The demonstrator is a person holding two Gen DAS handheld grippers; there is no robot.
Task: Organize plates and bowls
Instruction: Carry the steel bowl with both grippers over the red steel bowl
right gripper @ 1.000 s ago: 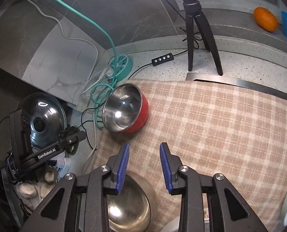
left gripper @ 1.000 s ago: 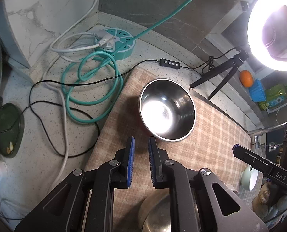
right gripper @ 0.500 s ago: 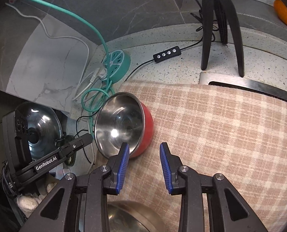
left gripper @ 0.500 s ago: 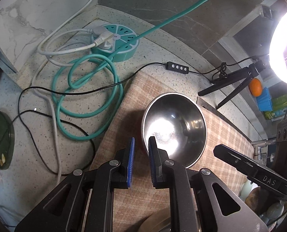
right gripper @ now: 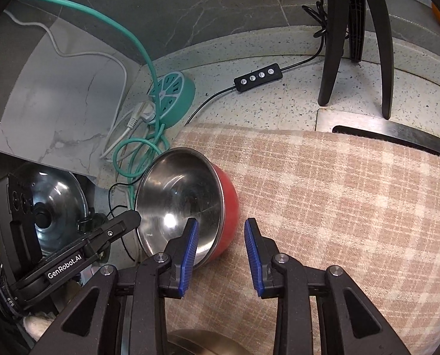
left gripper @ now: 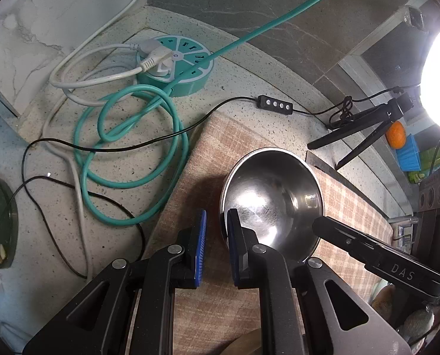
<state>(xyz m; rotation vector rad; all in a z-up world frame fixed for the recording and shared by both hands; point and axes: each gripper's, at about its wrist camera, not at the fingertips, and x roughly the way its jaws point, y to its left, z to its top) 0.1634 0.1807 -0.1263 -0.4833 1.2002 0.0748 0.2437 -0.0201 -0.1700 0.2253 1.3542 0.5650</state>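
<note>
Both grippers have closed in on the bowl (left gripper: 274,198) since a second ago, so it now sits large just ahead of their tips. It is steel inside and red outside, standing on the checked cloth (right gripper: 338,195) near that cloth's left edge. The left gripper (left gripper: 217,233) has its pads a narrow gap apart, the right-hand pad over the bowl's rim and holding nothing. The right gripper (right gripper: 221,247) is wide open and empty, its left pad over the bowl's near rim. Past the cloth edge, the stone counter (left gripper: 234,68) carries a coiled green cable (left gripper: 131,136) and a round power strip (left gripper: 181,68). To the right, bare cloth runs wide.
</note>
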